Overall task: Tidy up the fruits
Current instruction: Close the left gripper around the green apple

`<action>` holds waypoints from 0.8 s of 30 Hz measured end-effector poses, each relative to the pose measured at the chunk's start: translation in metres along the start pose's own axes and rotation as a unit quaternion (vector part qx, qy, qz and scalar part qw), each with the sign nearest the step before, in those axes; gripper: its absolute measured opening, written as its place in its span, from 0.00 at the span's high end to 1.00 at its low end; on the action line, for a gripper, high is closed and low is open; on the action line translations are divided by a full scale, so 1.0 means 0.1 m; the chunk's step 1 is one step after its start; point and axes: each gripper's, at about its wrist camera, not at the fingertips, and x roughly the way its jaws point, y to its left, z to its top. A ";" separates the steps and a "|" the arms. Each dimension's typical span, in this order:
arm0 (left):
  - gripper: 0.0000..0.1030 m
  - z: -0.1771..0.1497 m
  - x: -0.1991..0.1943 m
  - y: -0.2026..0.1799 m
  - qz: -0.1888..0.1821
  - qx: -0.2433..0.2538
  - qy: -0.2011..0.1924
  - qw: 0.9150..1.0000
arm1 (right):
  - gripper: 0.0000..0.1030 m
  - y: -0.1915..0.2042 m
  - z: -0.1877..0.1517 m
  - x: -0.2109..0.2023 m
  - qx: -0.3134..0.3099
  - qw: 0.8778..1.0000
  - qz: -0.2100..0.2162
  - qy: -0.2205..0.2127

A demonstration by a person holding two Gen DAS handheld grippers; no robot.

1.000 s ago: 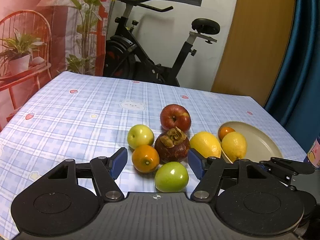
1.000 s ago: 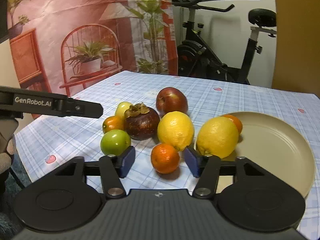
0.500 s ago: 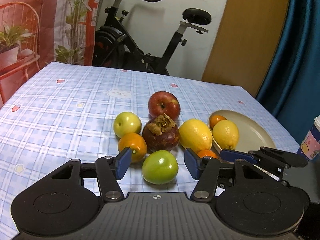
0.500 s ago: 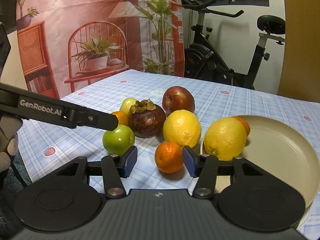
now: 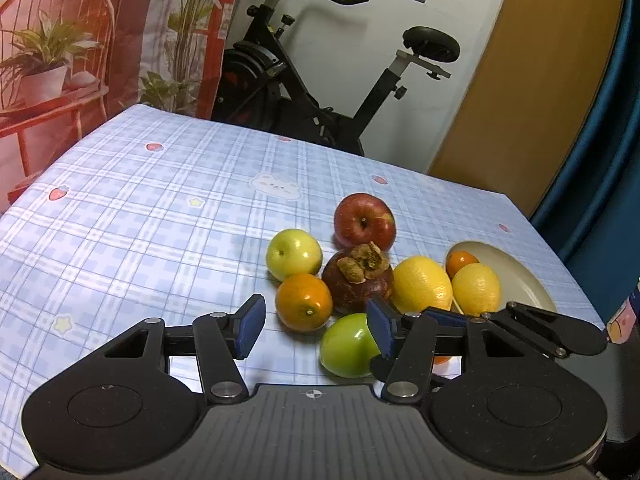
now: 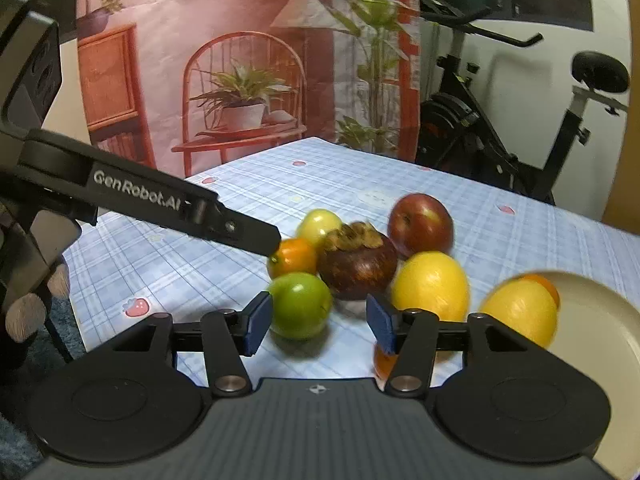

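Fruit is clustered on the checked tablecloth: a green apple (image 5: 344, 346), an orange (image 5: 304, 302), a mangosteen (image 5: 358, 280), a yellow-green apple (image 5: 294, 254), a red apple (image 5: 364, 220) and a lemon (image 5: 422, 284). A second lemon (image 5: 476, 290) and a small orange (image 5: 460, 262) lie on the beige plate (image 5: 524, 284). My left gripper (image 5: 316, 328) is open and empty, its right pad in front of the green apple. My right gripper (image 6: 320, 326) is opening, with the green apple (image 6: 300, 306) just beyond its left pad, unpressed. Another small orange (image 6: 382, 360) sits behind its right finger.
An exercise bike (image 5: 320, 92) stands past the table's far edge, and a printed backdrop (image 6: 240, 80) hangs to the left. A blue curtain (image 5: 600, 160) is on the right. A finger of the left gripper (image 6: 160, 204) crosses the right wrist view. Bare cloth lies left of the fruit.
Left jaws narrowed and swung left: the green apple, between them before, now sits behind the right pad. The right gripper shifted left, off the small orange and over to the green apple.
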 end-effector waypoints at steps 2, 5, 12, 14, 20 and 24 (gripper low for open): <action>0.42 -0.01 0.00 0.05 -0.012 -0.006 0.002 1.000 | 0.36 0.02 -0.01 0.07 -0.004 1.000 0.000 0.007; 0.37 -0.02 0.00 0.07 -0.026 -0.012 -0.004 1.000 | 0.36 0.02 -0.04 0.17 -0.002 1.000 0.004 0.016; 0.38 -0.08 0.11 -0.01 -0.034 0.009 0.021 0.999 | 0.39 0.08 -0.09 0.31 -0.019 0.999 0.025 0.025; 0.38 -0.11 0.16 -0.05 -0.041 0.017 0.030 0.999 | 0.44 0.09 -0.09 0.34 -0.023 0.999 0.026 0.027; 0.40 -0.14 0.26 -0.01 -0.058 -0.004 0.046 0.997 | 0.45 0.01 -0.09 0.37 -0.001 0.999 0.036 0.032; 0.44 -0.14 0.32 0.05 -0.063 -0.024 0.046 0.997 | 0.45 0.01 -0.07 0.39 0.001 0.999 0.037 0.031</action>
